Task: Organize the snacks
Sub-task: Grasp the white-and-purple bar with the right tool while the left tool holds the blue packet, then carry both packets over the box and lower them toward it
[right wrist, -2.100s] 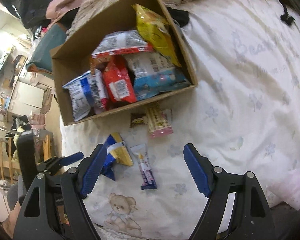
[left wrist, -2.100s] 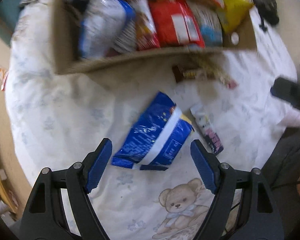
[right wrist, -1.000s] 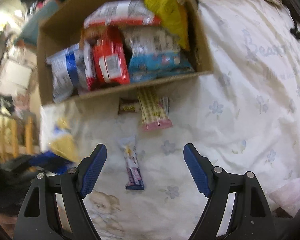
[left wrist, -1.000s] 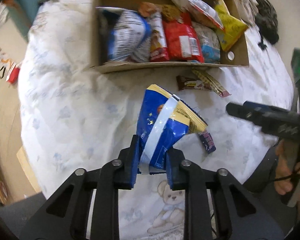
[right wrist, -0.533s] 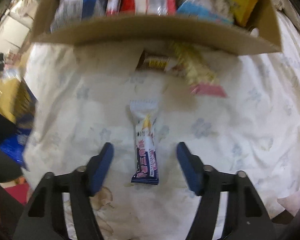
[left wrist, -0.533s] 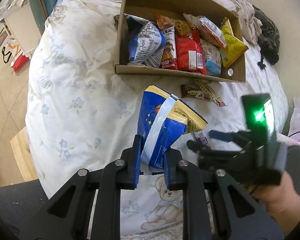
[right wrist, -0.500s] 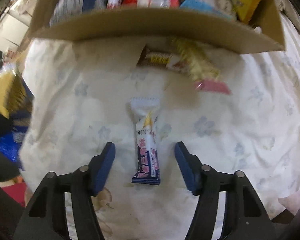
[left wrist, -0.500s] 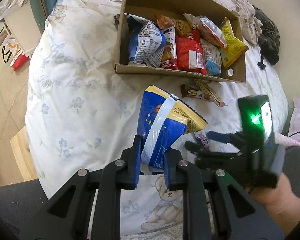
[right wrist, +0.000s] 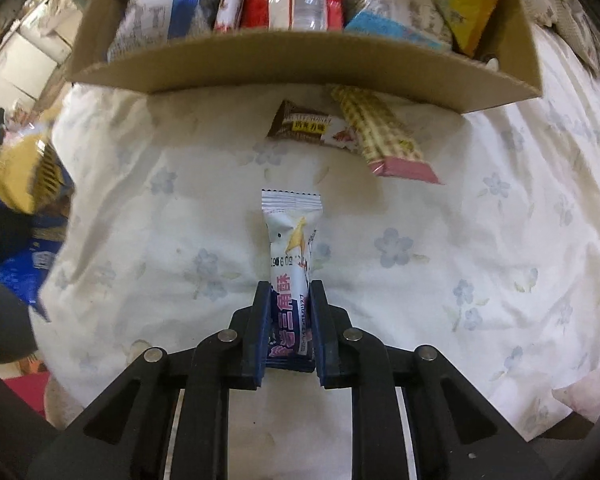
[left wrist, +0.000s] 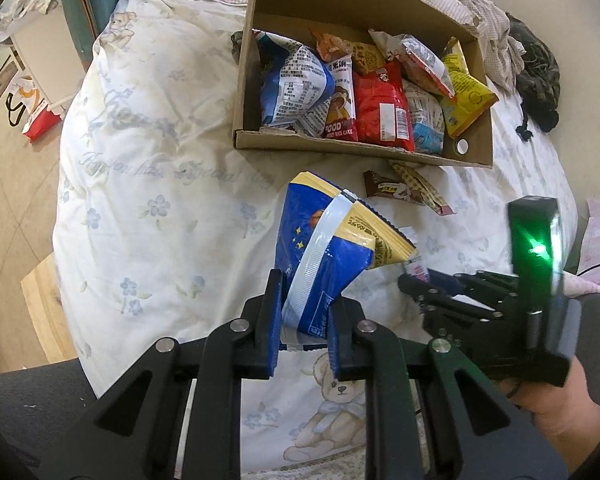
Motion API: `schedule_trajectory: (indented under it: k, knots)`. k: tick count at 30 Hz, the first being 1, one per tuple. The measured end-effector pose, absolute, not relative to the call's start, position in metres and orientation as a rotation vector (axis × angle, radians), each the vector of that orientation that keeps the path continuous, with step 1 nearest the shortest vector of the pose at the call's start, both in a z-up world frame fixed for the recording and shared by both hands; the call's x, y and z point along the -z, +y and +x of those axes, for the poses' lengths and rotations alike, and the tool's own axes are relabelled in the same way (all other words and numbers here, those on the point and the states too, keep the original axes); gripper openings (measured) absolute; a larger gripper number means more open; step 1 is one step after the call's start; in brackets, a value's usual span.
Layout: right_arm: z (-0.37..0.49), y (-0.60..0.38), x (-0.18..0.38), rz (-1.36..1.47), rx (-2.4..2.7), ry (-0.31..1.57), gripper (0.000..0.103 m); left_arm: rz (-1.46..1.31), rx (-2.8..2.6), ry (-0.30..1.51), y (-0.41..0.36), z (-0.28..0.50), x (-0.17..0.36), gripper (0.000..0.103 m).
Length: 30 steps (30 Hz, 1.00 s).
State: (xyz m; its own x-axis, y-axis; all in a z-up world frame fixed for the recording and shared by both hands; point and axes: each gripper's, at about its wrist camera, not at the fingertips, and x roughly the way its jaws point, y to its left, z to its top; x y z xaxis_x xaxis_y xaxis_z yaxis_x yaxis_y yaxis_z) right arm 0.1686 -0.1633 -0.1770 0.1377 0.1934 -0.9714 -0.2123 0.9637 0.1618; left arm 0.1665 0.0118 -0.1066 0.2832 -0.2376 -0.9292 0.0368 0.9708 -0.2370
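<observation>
My left gripper (left wrist: 305, 322) is shut on a blue and yellow snack bag (left wrist: 327, 252) and holds it above the bed. My right gripper (right wrist: 286, 320) is shut on the near end of a white and blue snack bar (right wrist: 291, 248) that lies on the bedspread. The right gripper also shows in the left wrist view (left wrist: 428, 284), low at the right. A cardboard box (left wrist: 364, 148) full of snack packets stands further back; its front wall shows in the right wrist view (right wrist: 300, 64).
A brown chocolate bar (right wrist: 300, 126) and a checkered pink-ended wafer pack (right wrist: 380, 136) lie just in front of the box. The bed edge drops to the floor at the left (left wrist: 16, 184). Dark clothing (left wrist: 538, 76) lies right of the box.
My right gripper has closed from wide open around the snack bar onto its near end. My left gripper keeps the blue bag lifted, a little higher and further back from the box.
</observation>
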Motion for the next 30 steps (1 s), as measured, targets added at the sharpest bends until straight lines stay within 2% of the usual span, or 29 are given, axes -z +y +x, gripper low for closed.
schedule_trajectory:
  k: [16,30]
  knots:
    - [0.166,-0.198,0.122,0.118,-0.349,1.33,0.019,-0.155,0.148,1.216,0.018,0.159,0.103,0.016]
    - [0.157,-0.235,0.036,0.307,-0.345,0.99,0.019,-0.217,0.121,1.027,0.031,0.143,0.042,0.016]
